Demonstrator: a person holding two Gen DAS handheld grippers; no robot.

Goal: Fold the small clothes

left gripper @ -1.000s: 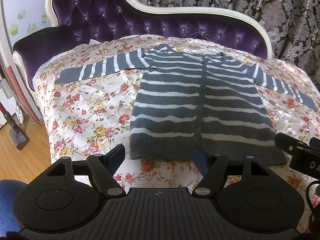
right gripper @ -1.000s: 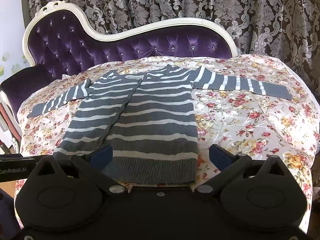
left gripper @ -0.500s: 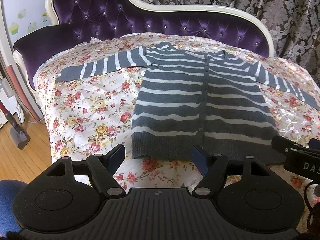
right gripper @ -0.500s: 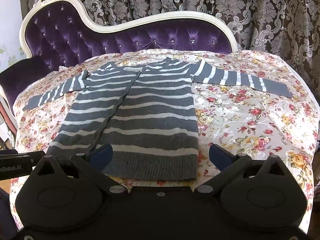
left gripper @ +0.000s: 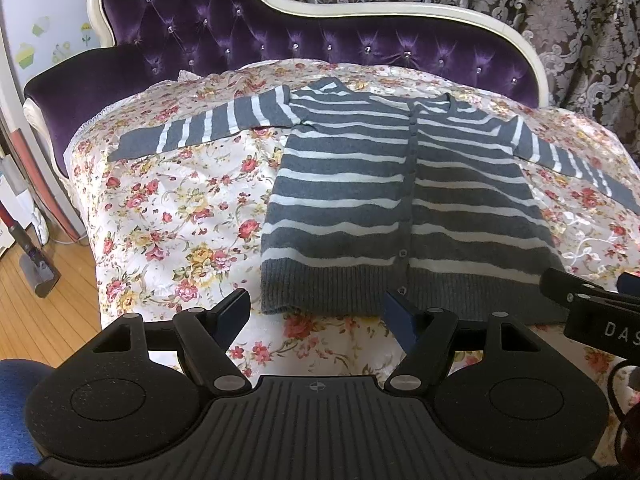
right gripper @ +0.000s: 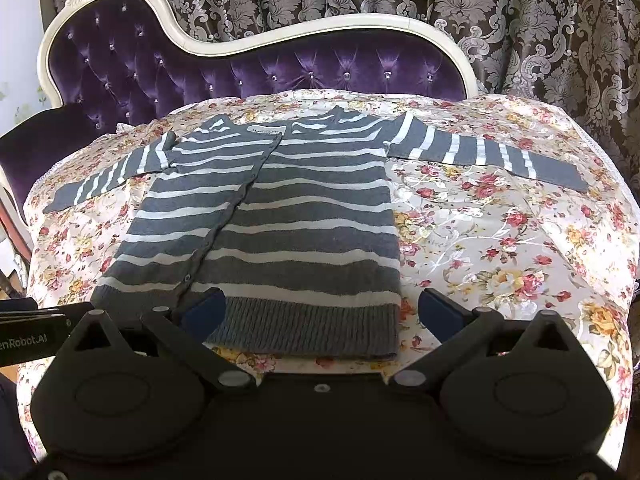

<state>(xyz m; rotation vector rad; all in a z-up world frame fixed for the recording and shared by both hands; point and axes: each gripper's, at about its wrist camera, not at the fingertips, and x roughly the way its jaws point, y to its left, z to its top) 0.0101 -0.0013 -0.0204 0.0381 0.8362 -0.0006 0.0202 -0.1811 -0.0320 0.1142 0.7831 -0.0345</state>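
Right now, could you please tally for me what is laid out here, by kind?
Striped cardigan: 1
Floral bedspread: 1
Purple tufted headboard: 1
Open claws: 2, left claw and right claw
Total: 5

My claws are matt black plastic. The cardigan is soft ribbed knit, the bedspread shiny floral satin, the headboard tufted purple velvet, the floor glossy wood.

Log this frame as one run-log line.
stage: pre-fold | striped cardigan: flat on floral bedspread, buttoned, sleeves spread | left claw: open, empty, near hem | right claw: open, empty, over hem
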